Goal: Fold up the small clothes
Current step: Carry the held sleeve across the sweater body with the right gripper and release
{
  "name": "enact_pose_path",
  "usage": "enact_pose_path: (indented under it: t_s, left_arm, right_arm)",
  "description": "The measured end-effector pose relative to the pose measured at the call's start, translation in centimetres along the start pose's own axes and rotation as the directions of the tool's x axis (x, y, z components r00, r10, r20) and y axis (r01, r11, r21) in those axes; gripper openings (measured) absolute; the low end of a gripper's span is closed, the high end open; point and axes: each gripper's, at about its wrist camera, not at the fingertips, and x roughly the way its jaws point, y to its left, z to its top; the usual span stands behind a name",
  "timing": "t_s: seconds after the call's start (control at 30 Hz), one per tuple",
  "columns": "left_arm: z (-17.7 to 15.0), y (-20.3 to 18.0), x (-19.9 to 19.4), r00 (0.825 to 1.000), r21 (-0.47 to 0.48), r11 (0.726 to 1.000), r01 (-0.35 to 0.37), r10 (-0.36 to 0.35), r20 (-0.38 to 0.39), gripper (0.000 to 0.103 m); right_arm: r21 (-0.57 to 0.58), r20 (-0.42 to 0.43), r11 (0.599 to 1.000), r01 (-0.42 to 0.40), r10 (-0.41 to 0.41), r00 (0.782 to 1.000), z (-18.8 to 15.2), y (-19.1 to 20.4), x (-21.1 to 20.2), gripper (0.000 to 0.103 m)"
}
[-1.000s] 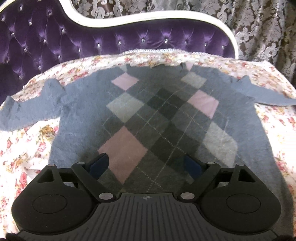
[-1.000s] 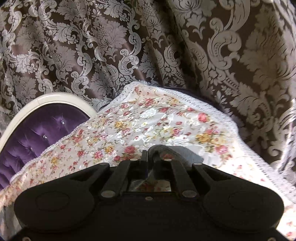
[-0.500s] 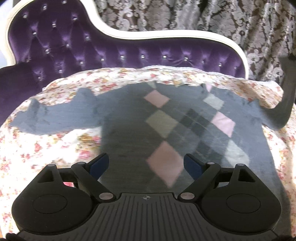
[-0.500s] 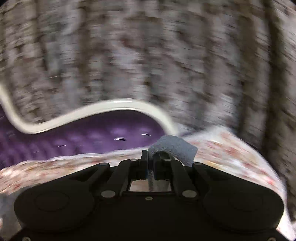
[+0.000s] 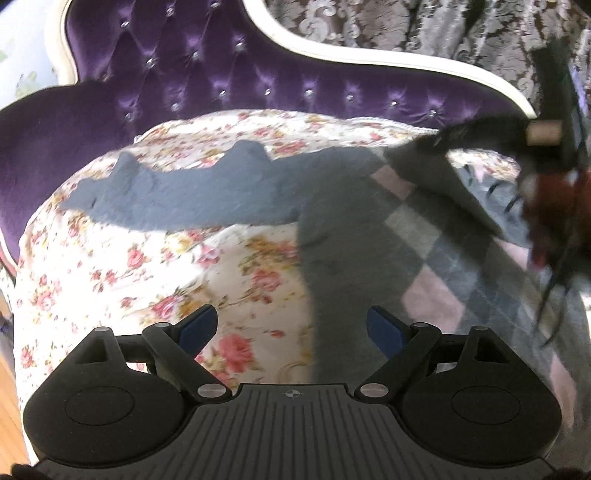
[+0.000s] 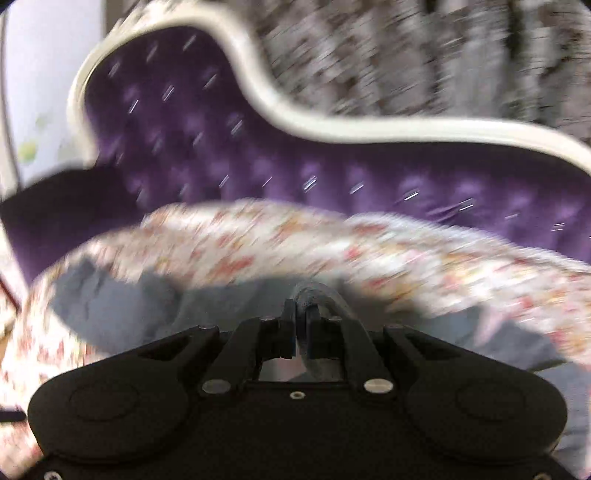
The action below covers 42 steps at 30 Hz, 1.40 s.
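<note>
Two wrist fisheyes, close above the floral cover (image 5: 110, 280), angled down toward the shared purple backrest (image 6: 221, 155).

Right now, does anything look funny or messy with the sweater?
Nothing is torn or spilled. The sweater lies on the flowery cover, but one sleeve is pulled across its front, pinched in the right gripper. The other sleeve looks bunched.

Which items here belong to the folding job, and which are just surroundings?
Job:
- grey knitted argyle sweater
- right gripper, shut on the sweater's sleeve
- left gripper, open, empty

Surroundings:
- floral bedspread
- purple tufted headboard
- brown damask curtain
</note>
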Motion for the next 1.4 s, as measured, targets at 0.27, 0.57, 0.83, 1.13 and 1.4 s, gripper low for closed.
enact_pose_path:
  t_s: [0.27, 0.57, 0.83, 1.13, 1.4]
  left_arm:
    - [1.0, 0.8, 1.2, 1.0, 0.019, 1.0, 0.005, -0.005, -0.009, 0.088]
    - [5.3, -2.8, 4.4, 0.996, 0.084, 0.993, 0.082, -0.084, 0.018, 0.088]
    - [7.7, -10.3, 8.6, 0.996, 0.254, 0.966, 0.047, -0.064, 0.061, 0.088]
    - [8.2, -12.1, 14.1, 0.992, 0.322, 0.939, -0.118, 0.094, 0.087, 0.055]
    - [9.5, -4.3, 14.3, 1.0, 0.028, 0.999, -0.027, 0.027, 0.007, 0.043]
  right_arm:
    - [0.012, 0.037, 0.993, -0.121, 0.121, 0.992, -4.4, 1.9, -0.2, 0.064]
    - [0.079, 0.094, 0.996, -0.036, 0.029, 0.995, -7.0, -4.3, -7.4, 0.065]
    - [0.187, 0.086, 0.982, 0.013, -0.029, 0.996, -10.1, -8.2, -10.8, 0.065]
    - [0.211, 0.09, 0.976, 0.049, -0.07, 0.993, -12.0, -10.3, -13.3, 0.065]
    - [0.29, 0.095, 0.946, 0.143, -0.177, 0.98, -11.8, -16.2, -14.7, 0.065]
